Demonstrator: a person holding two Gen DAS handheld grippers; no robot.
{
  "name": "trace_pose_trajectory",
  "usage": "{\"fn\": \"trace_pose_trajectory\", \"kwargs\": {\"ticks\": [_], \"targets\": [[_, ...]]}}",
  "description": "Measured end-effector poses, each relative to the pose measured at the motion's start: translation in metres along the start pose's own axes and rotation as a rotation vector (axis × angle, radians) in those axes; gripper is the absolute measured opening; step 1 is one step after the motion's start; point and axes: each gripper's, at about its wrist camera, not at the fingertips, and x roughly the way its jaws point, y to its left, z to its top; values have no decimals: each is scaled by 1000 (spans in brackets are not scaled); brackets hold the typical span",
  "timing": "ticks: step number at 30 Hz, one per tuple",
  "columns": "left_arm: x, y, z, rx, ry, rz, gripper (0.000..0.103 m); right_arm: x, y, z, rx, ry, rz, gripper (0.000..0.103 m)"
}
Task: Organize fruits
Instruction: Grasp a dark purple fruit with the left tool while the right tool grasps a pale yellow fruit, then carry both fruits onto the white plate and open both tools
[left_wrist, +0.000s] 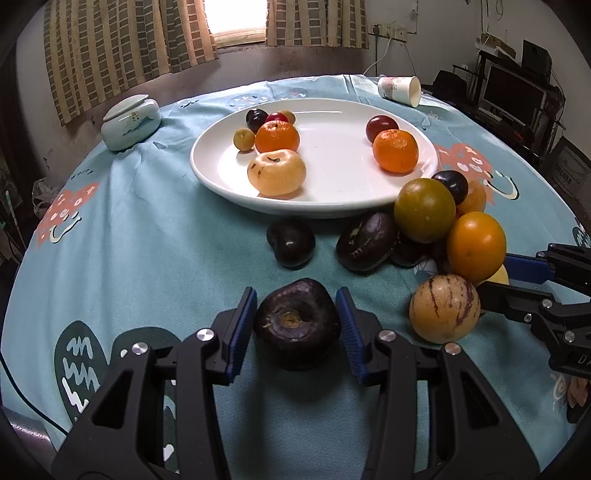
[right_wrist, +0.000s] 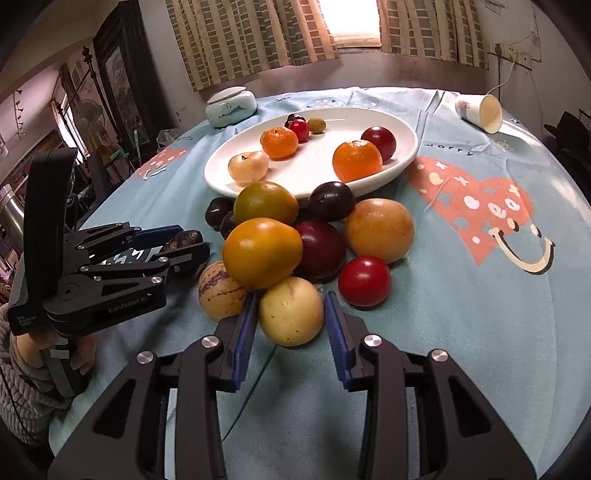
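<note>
Left claw (left_wrist: 297, 325) clamped on a dark purple fruit (left_wrist: 297, 328) near the desk's front edge. Right claw (right_wrist: 291, 317) squeezed around a pale yellow fruit (right_wrist: 291, 311) at the near end of the loose fruit pile (right_wrist: 317, 236), just in front of the white plate (right_wrist: 402, 155) mid-desk.

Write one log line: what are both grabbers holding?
left gripper: shut on dark fruit | right gripper: shut on yellow fruit | white plate: part filled

Home room (curtains (right_wrist: 251, 40), tablecloth (right_wrist: 461, 295), monitor (left_wrist: 513, 92))
</note>
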Motion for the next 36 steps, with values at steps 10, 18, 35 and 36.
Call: {"fn": "trace_pose_trajectory", "kwargs": {"ticks": [10,18,35,36], "targets": [[-41,34,42,-95,-114,24,45,-64,-32,33,70,-191,-33,37],[-1,46,106,-161,-119,29,45,-31,-38,119,57,-218,-18,37],[64,55,117,-179,-50,25,58,87,-33,146,-6,20,-1,55],[63,54,117,-176,-53,29,59,84,-33,146,-5,8,-10,65]]}}
